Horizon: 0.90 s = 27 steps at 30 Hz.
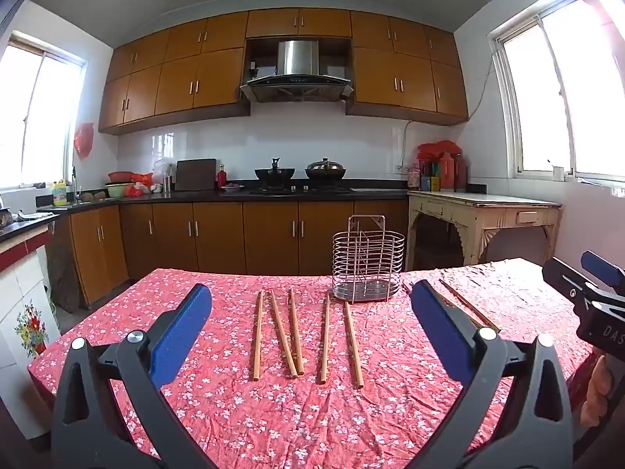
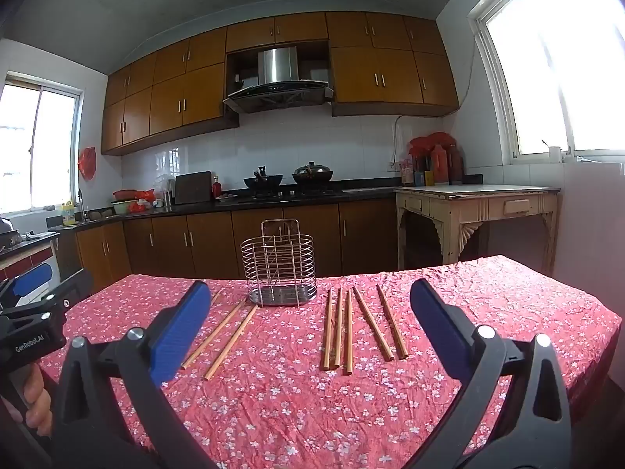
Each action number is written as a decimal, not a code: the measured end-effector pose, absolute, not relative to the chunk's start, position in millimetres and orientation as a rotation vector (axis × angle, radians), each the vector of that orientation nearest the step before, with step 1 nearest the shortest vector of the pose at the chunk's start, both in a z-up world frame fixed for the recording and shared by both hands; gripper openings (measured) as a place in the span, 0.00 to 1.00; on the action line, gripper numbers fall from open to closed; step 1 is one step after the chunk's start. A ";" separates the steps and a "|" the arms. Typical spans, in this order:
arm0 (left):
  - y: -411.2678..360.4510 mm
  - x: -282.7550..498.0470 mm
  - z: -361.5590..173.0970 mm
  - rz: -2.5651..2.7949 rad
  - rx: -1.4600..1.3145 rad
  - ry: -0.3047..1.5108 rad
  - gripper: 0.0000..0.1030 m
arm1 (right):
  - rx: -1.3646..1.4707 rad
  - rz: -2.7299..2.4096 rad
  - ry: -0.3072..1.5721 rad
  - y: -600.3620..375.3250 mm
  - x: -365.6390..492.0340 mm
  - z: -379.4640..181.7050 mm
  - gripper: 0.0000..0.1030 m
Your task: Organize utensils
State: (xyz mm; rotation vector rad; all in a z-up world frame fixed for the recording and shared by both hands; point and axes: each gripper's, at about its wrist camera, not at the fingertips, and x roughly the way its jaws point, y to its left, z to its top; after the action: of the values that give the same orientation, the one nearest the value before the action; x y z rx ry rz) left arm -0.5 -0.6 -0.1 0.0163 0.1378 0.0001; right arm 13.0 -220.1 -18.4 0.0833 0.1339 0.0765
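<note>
Several wooden chopsticks [image 1: 296, 332] lie side by side on the red floral tablecloth [image 1: 234, 410], straight ahead of my left gripper [image 1: 312, 324]. That gripper hovers open over the near part of the table, with nothing between its blue pads. A wire utensil holder [image 1: 368, 258] stands empty at the far edge, beyond the chopsticks. In the right wrist view the holder [image 2: 279, 264] stands centre-back, with one group of chopsticks [image 2: 347, 332] to its right and another group [image 2: 230, 332] to its left. My right gripper [image 2: 310, 324] is open and empty.
A cream side table [image 2: 476, 203] stands behind the table at the right, under a bright window. A dark counter with two woks [image 1: 300, 191] runs along the back wall. A hand [image 2: 35, 398] holds the left gripper's handle at the left edge.
</note>
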 end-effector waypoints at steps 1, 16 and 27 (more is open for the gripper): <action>-0.6 -0.5 -0.1 0.001 0.015 0.139 0.98 | 0.082 0.076 0.135 -220.0 13.1 -18.4 0.96; 3.6 -0.9 1.2 -0.001 0.005 0.143 0.98 | 0.081 0.075 0.137 -219.8 12.9 -18.3 0.96; 3.4 -2.1 1.7 -0.002 0.004 0.144 0.98 | 0.082 0.075 0.137 -220.0 12.7 -18.3 0.96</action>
State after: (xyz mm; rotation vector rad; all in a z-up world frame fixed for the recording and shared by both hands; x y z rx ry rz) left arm -2.1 3.4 1.7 0.0038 0.1444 -0.0021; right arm 12.7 -220.0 -18.3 0.0815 0.1372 0.0754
